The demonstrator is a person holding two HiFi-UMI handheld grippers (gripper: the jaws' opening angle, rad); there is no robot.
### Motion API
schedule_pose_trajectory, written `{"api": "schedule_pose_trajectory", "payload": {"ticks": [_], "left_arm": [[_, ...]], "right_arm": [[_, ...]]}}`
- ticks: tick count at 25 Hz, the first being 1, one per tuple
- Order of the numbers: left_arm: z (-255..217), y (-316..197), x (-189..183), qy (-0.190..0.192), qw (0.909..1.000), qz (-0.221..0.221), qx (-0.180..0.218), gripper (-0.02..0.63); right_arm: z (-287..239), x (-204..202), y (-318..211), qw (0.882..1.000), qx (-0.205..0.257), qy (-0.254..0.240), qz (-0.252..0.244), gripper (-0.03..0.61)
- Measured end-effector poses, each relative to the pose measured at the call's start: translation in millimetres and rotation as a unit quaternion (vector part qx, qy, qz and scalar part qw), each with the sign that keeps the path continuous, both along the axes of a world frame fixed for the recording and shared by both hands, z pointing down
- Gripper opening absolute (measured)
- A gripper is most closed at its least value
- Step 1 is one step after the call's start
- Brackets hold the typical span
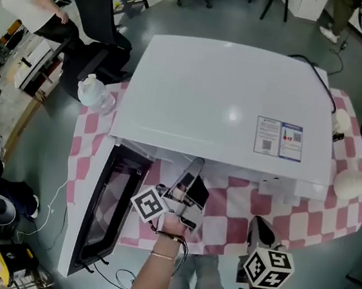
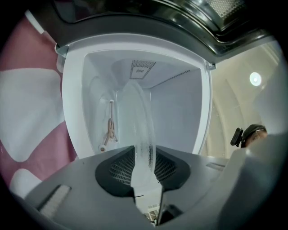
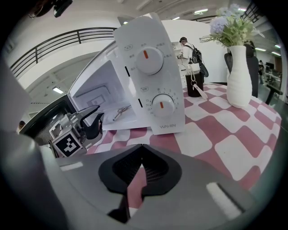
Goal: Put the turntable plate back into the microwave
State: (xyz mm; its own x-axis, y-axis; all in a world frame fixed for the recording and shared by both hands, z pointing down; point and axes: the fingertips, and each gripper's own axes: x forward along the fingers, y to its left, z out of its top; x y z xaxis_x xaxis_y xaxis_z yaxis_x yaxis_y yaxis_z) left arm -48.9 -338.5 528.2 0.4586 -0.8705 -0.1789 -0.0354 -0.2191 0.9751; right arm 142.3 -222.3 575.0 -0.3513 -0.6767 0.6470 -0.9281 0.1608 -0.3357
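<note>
The white microwave (image 1: pixel 228 107) stands on a pink-checked table with its door (image 1: pixel 106 210) swung open to the left. My left gripper (image 1: pixel 188 179) is at the cavity mouth, shut on the rim of the clear glass turntable plate (image 2: pixel 139 130). In the left gripper view the plate shows edge-on, reaching into the white cavity (image 2: pixel 180 103). A roller ring (image 2: pixel 109 130) lies on the cavity floor, which shows at that view's left. My right gripper (image 1: pixel 258 234) hangs shut and empty over the table's front edge, right of the left one (image 3: pixel 87 123).
A white vase with flowers (image 3: pixel 238 76) and a black cup (image 3: pixel 194 85) stand on the table right of the microwave's control panel (image 3: pixel 150 72). A plastic bottle (image 1: pixel 97 93) sits at the table's back left. A black cable (image 1: pixel 315 70) runs over the microwave's top.
</note>
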Motion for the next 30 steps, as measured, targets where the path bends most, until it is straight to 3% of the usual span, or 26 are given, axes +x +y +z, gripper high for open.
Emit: {"api": "schedule_pose_trajectory", "payload": {"ticks": [14, 30], "left_arm": [[3.1, -20.6, 1.3, 0.01, 0.9997, -0.01, -0.022, 0.095], [4.3, -36.4, 1.2, -0.006, 0.9991, -0.017, -0.04, 0.091]], "right_arm": [[6.4, -2.6, -3.6, 1.0, -0.006, -0.007, -0.004, 0.011], [8.4, -1.8, -9.5, 1.0, -0.01, -0.013, -0.007, 0.01]]}}
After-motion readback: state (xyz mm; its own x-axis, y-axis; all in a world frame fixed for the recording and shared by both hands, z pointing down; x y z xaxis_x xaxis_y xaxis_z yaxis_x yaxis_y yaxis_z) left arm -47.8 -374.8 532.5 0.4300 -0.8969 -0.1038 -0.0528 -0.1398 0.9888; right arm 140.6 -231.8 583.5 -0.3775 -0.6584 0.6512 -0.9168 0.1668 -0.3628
